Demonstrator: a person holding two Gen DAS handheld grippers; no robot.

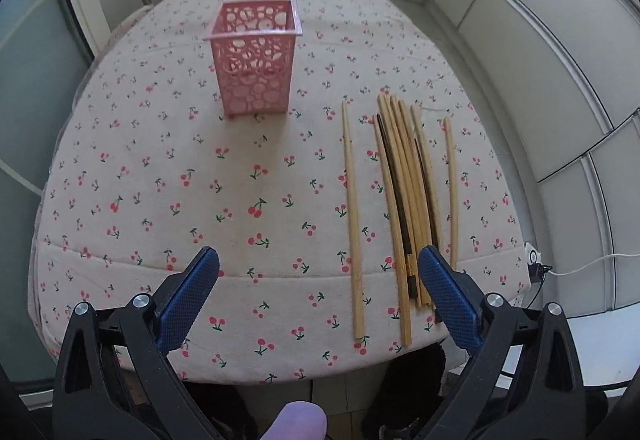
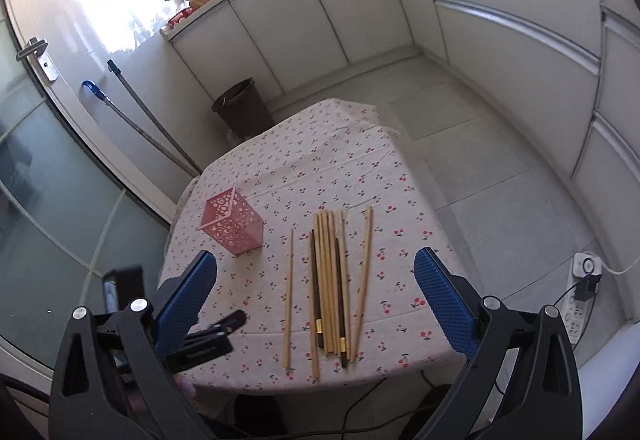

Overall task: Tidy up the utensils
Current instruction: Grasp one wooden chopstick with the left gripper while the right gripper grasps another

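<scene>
A pink perforated square holder (image 1: 255, 59) (image 2: 233, 226) stands upright on the cherry-print tablecloth (image 1: 240, 199) (image 2: 320, 159), with nothing in it. Right of it lie several wooden chopsticks (image 1: 404, 195) (image 2: 329, 280), two dark ones mixed into the bundle. One chopstick (image 1: 352, 215) (image 2: 289, 300) lies apart on the left, another (image 1: 451, 191) (image 2: 364, 280) apart on the right. My left gripper (image 1: 318, 268) is open above the table's near edge, its right finger over the bundle's near ends. My right gripper (image 2: 316, 272) hangs open higher up, framing the chopsticks.
A dark bin (image 2: 242, 109) stands on the floor beyond the table, with mop handles (image 2: 152, 123) leaning by the glass door. White cabinets (image 2: 320, 11) line the back and right. A power strip (image 2: 580, 292) with cable lies on the floor at the right.
</scene>
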